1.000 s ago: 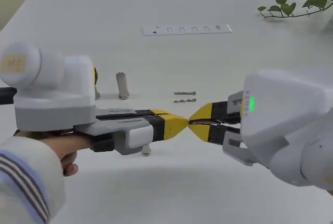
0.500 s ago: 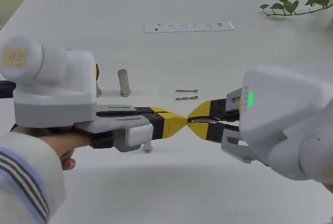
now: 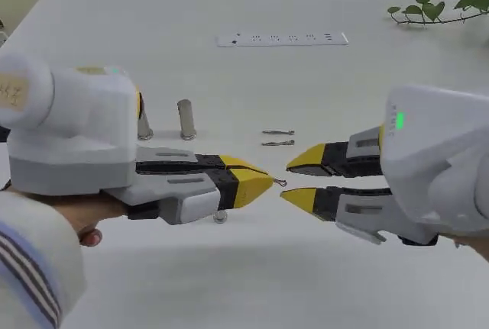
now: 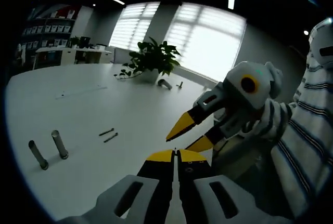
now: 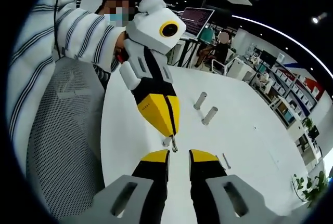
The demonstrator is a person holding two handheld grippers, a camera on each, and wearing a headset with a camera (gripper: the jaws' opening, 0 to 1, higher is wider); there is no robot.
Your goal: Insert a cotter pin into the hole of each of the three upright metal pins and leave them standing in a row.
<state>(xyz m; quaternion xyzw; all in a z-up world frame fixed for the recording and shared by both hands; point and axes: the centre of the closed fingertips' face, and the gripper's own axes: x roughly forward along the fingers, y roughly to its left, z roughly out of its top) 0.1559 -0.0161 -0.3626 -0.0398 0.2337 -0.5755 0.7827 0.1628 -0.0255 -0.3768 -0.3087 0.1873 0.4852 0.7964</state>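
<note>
Yellow-tipped right tongs (image 3: 287,181) have just let go and stand released, so I now hold the cotter pin (image 3: 281,183) clenched in the left tongs (image 3: 270,181) above the desk (image 3: 229,283), handover done, upright metal pins (image 3: 185,119) waiting.

We see the white tabletop (image 3: 252,275) brightly, evenly lit in the head view, with soft faint shadow under the left hand-held gripper (image 3: 269,182). Both gripper views bend at the edges (fisheye), and windows (image 4: 208,37) glare white.
</note>
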